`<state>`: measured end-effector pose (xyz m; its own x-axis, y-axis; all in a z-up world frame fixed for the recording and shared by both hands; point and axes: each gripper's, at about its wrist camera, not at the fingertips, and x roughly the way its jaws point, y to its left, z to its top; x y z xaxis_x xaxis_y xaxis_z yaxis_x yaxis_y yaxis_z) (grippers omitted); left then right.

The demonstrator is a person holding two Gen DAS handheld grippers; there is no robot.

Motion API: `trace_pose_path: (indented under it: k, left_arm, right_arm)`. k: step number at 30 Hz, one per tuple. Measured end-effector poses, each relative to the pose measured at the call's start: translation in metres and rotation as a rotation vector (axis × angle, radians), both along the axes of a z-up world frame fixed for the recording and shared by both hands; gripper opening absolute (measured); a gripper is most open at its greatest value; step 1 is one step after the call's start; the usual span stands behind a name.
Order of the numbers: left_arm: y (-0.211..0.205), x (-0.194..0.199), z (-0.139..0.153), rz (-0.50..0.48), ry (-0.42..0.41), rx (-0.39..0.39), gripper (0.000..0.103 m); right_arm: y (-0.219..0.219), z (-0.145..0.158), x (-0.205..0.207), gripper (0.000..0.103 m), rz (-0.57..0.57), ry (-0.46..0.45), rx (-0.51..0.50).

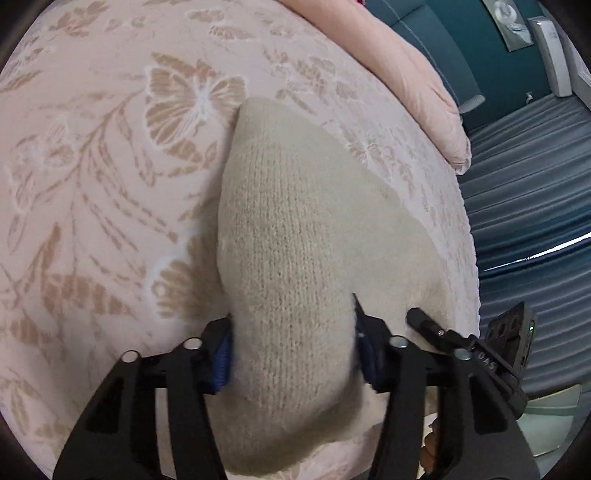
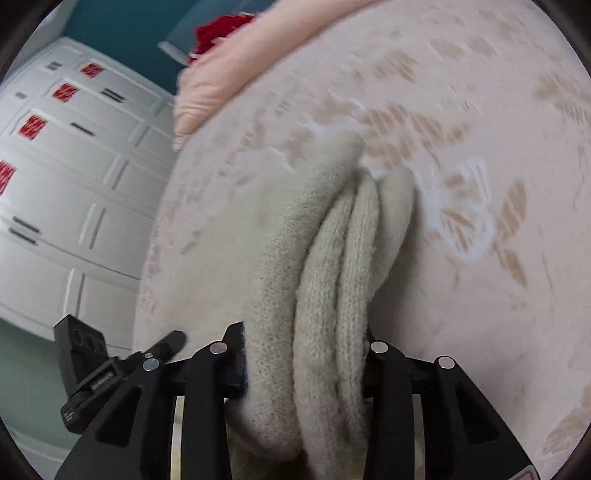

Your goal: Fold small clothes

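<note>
A: What do we have between the jaws of the left gripper point(image 1: 291, 354)?

B: We see a cream knitted garment point(image 1: 295, 236), thick and folded over. Both blue pads point(image 1: 221, 365) press into its sides, so we call that gripper clamped on the knit.

A: And where does the garment lie?

B: On the bed cover point(image 1: 110, 184), pale pink with tan leaves and a butterfly woven in. The knit runs from the gripper out across the cover, and its far end stops just beside the butterfly point(image 1: 192, 107).

A: What do we make of the right gripper point(image 2: 306, 365)?

B: It is clamped on the same garment point(image 2: 325, 258). From the right wrist view we count several rounded folds stacked side by side, squeezed between the two black fingers point(image 2: 388, 369). The bundle fills the gap completely.

A: Can we see one gripper from the other?

B: Yes. In the left wrist view a black finger of the right gripper pokes in just right of the garment, and in the right wrist view the left one shows just left of it.

A: Anything else near the garment?

B: A pink pillow point(image 1: 417, 74) lies beyond it at the edge of the bed, with something red point(image 2: 218, 33) past that, too blurred for us to name. Left of the garment in the right wrist view stands a white cabinet point(image 2: 74, 166) with red stickers.
</note>
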<state>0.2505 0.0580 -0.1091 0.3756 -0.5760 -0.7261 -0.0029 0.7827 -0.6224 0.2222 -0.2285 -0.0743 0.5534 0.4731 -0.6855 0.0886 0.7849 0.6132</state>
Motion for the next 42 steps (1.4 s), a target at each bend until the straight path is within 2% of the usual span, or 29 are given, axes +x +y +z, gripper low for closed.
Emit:
trace_pose_path:
  k: [2, 4, 5, 6, 8, 9, 10, 11, 12, 13, 15, 18, 20, 21, 22, 23, 25, 28, 29, 30, 31, 32, 34, 36, 39, 42]
  left_arm:
    - [-0.001, -0.004, 0.032, -0.018, -0.091, 0.009, 0.044]
    - [0.0, -0.01, 0.059, -0.027, -0.165, -0.002, 0.044]
    - [0.001, -0.01, 0.066, -0.021, -0.178, -0.009, 0.046]
    - [0.001, -0.009, 0.067, -0.014, -0.176, -0.006, 0.048]
    - [-0.003, -0.006, 0.052, -0.013, -0.157, 0.067, 0.058]
    - [-0.007, -0.004, 0.038, -0.015, -0.127, 0.141, 0.058]
    - [-0.011, -0.002, 0.025, -0.006, -0.088, 0.22, 0.053]
    - [-0.01, -0.007, 0.017, 0.006, -0.063, 0.262, 0.052]
    - [-0.007, -0.015, 0.017, 0.013, -0.076, 0.245, 0.052]
    - [-0.002, -0.025, 0.025, 0.025, -0.111, 0.223, 0.053]
    - [-0.006, -0.043, 0.044, 0.026, -0.173, 0.309, 0.053]
    - [-0.026, -0.061, 0.063, -0.026, -0.241, 0.357, 0.055]
    - [-0.044, -0.063, 0.056, -0.074, -0.216, 0.403, 0.055]
    - [-0.051, -0.062, 0.045, -0.09, -0.187, 0.442, 0.055]
    - [-0.056, -0.058, 0.031, -0.1, -0.149, 0.478, 0.055]
    - [-0.056, -0.054, 0.018, -0.099, -0.114, 0.5, 0.055]
    - [-0.051, -0.056, 0.006, -0.078, -0.082, 0.505, 0.055]
    - [-0.044, -0.062, 0.007, -0.061, -0.092, 0.534, 0.057]
    - [-0.041, -0.061, 0.004, -0.058, -0.081, 0.543, 0.058]
    - [-0.039, -0.06, 0.0, -0.056, -0.068, 0.535, 0.058]
    - [-0.036, -0.059, -0.004, -0.045, -0.048, 0.517, 0.058]
    - [-0.035, -0.059, -0.005, -0.03, -0.032, 0.503, 0.059]
    - [-0.038, -0.062, -0.001, -0.027, -0.029, 0.519, 0.059]
    - [-0.045, -0.069, 0.009, -0.046, -0.058, 0.551, 0.058]
    - [-0.05, -0.08, 0.023, -0.063, -0.084, 0.562, 0.062]
    - [-0.056, -0.089, 0.038, -0.062, -0.114, 0.587, 0.07]
  right_arm:
    - [0.004, 0.043, -0.005, 0.034, 0.024, -0.119, -0.022]
    - [0.001, 0.063, -0.009, 0.037, 0.033, -0.187, -0.044]
    - [-0.002, 0.061, -0.008, 0.04, 0.034, -0.186, -0.061]
    - [-0.006, 0.049, -0.004, 0.05, 0.038, -0.153, -0.084]
    - [-0.018, 0.004, 0.004, 0.053, 0.014, -0.007, -0.151]
    - [-0.027, -0.019, 0.005, 0.042, -0.026, 0.087, -0.189]
    - [-0.038, -0.03, -0.001, 0.027, -0.078, 0.152, -0.21]
    - [-0.048, -0.029, -0.014, 0.026, -0.105, 0.119, -0.133]
    - [-0.053, -0.018, -0.028, 0.024, -0.122, 0.055, -0.083]
    - [-0.052, -0.003, -0.04, 0.023, -0.122, 0.008, -0.107]
    - [-0.035, 0.022, -0.055, 0.021, -0.05, -0.057, -0.14]
    - [-0.003, 0.025, -0.058, 0.021, 0.068, -0.033, -0.159]
    - [0.015, 0.003, -0.051, 0.018, 0.102, 0.034, -0.308]
    - [0.02, -0.016, -0.046, 0.009, 0.116, 0.09, -0.389]
    - [0.02, -0.036, -0.042, 0.002, 0.115, 0.157, -0.425]
    - [0.014, -0.043, -0.045, 0.003, 0.094, 0.18, -0.376]
    - [0.006, -0.025, -0.058, 0.005, 0.047, 0.128, -0.275]
    - [0.01, -0.005, -0.067, 0.005, 0.056, 0.06, -0.354]
    - [0.012, -0.012, -0.063, 0.005, 0.073, 0.078, -0.393]
    - [0.012, -0.028, -0.058, 0.0, 0.085, 0.124, -0.434]
    - [0.008, -0.045, -0.053, 0.0, 0.094, 0.173, -0.429]
    - [0.002, -0.052, -0.05, 0.0, 0.073, 0.188, -0.373]
    - [-0.003, -0.038, -0.058, 0.0, 0.024, 0.164, -0.302]
    - [-0.001, -0.018, -0.068, 0.007, 0.012, 0.119, -0.282]
    - [0.003, 0.005, -0.083, 0.009, 0.0, 0.072, -0.326]
    - [0.005, 0.019, -0.102, 0.013, -0.031, 0.05, -0.383]
